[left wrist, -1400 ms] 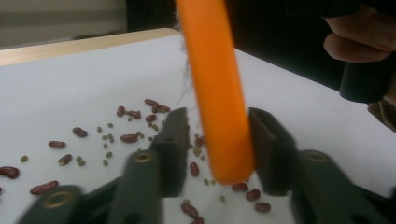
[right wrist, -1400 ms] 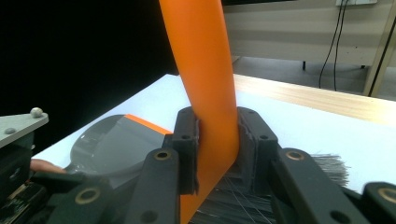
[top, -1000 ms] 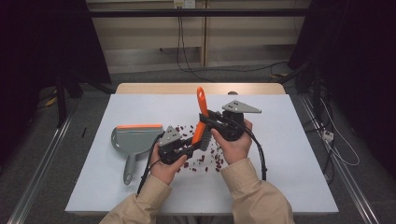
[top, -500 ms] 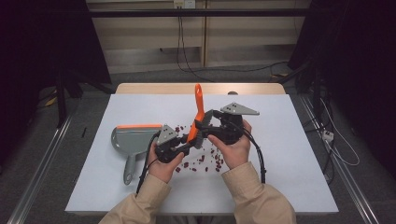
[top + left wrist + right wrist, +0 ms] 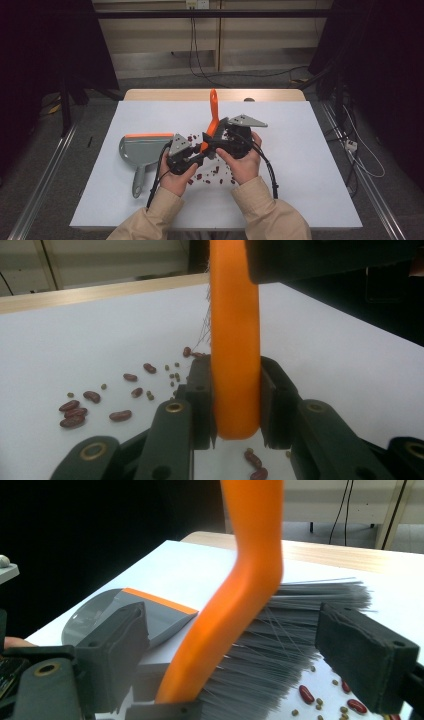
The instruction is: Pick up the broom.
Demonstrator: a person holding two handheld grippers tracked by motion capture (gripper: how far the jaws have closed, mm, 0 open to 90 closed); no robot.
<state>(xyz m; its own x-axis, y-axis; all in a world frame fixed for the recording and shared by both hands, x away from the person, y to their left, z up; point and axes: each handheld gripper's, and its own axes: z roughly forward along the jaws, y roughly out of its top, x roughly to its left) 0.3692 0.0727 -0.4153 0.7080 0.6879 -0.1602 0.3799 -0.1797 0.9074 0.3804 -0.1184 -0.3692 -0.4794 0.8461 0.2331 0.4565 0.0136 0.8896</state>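
sleeves [image 5: 260, 212]: beige | grippers: black, grey plates | cables: black

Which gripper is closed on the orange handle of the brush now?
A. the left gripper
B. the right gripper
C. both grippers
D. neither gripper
A: the left gripper clamps the orange handle, while the right gripper stands open around the brush without pressing it.

**Brush tip and bristles partly out of sight**

In the left gripper view the orange brush handle [image 5: 235, 340] runs off the top edge. In the high view the bristles sit hidden behind the hands, and the scattered beans [image 5: 210, 175] are too small to sort.
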